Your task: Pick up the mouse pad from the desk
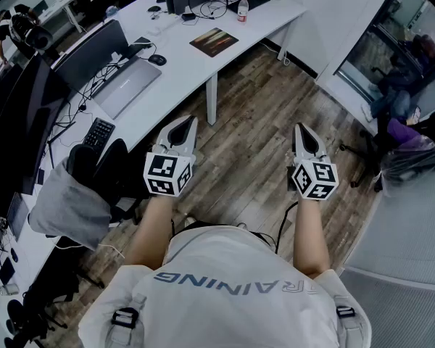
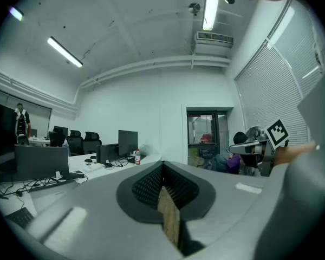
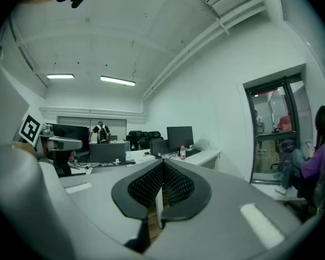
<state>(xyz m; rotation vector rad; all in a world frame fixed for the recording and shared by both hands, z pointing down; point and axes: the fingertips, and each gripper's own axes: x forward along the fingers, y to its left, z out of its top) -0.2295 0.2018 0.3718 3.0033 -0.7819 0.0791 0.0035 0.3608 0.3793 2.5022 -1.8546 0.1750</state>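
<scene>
the mouse pad [image 1: 214,41] lay flat on the white bench [image 1: 181,71], a dark rectangle with a brownish print, set askew and close to the bench's near edge. it looked thin, light and limp. it would probably droop from any single hold, and its underside would likely cling to the top rather than slide freely. flat as it lay, it gave little to pinch from above. the corner nearest the bench edge seemed the best place to take it, perhaps after dragging it so that it overhung the lip.

the left tool [image 1: 185,125] and the right tool [image 1: 304,136] were both held about level over the wooden floor [image 1: 254,114], well short of the bench. each had its jaws pressed together at the tips with nothing between them. they would need to part before any hold.

bare bench surrounded the pad on all sides. the mouse [image 1: 157,59] and the laptop [image 1: 127,85] lay to its left, and the bottle [image 1: 242,9] and some cables [image 1: 216,9] lay beyond it, all well apart from it. the floor between the person and the bench was open, with only the bench leg [image 1: 211,98] below the edge, so an approach from the near side looked unobstructed.
</scene>
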